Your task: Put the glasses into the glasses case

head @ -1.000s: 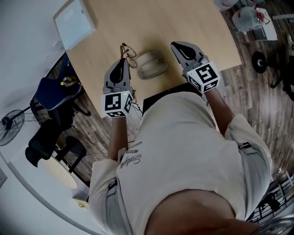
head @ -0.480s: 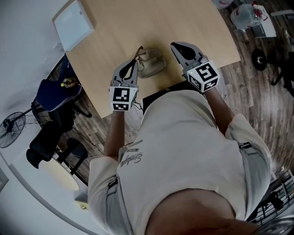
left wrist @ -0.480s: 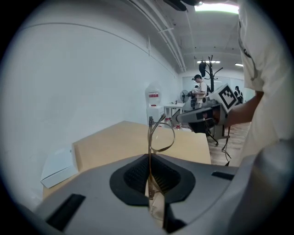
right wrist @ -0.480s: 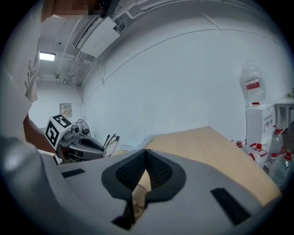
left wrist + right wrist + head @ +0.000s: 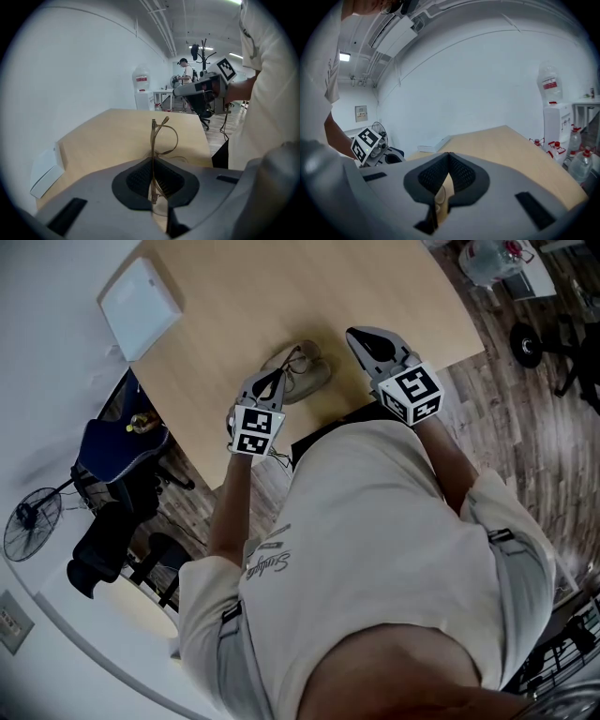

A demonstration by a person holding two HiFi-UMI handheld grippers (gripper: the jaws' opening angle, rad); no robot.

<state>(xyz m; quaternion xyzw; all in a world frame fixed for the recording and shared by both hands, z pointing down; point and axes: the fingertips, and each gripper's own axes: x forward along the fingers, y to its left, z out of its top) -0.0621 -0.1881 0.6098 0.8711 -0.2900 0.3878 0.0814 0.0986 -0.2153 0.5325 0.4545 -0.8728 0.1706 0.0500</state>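
Thin gold-framed glasses (image 5: 164,136) stand upright between the jaws of my left gripper (image 5: 153,161), which is shut on one temple. In the head view the left gripper (image 5: 274,379) holds the glasses (image 5: 297,358) just above the near-left end of the beige oval glasses case (image 5: 311,378), which lies on the wooden table (image 5: 281,296). Whether the glasses touch the case I cannot tell. My right gripper (image 5: 356,335) hangs to the right of the case, apart from it. In its own view the right gripper (image 5: 449,154) is shut, its pads meeting with nothing between them.
A flat white box (image 5: 141,306) lies at the table's far left corner. The table's near edge runs just below both grippers. On the floor to the left stand a blue chair (image 5: 117,442) and a fan (image 5: 30,521); water bottles (image 5: 487,259) sit at the far right.
My left gripper has carried the glasses to the right, from beside the case to over its left end. The right gripper has stayed in place.
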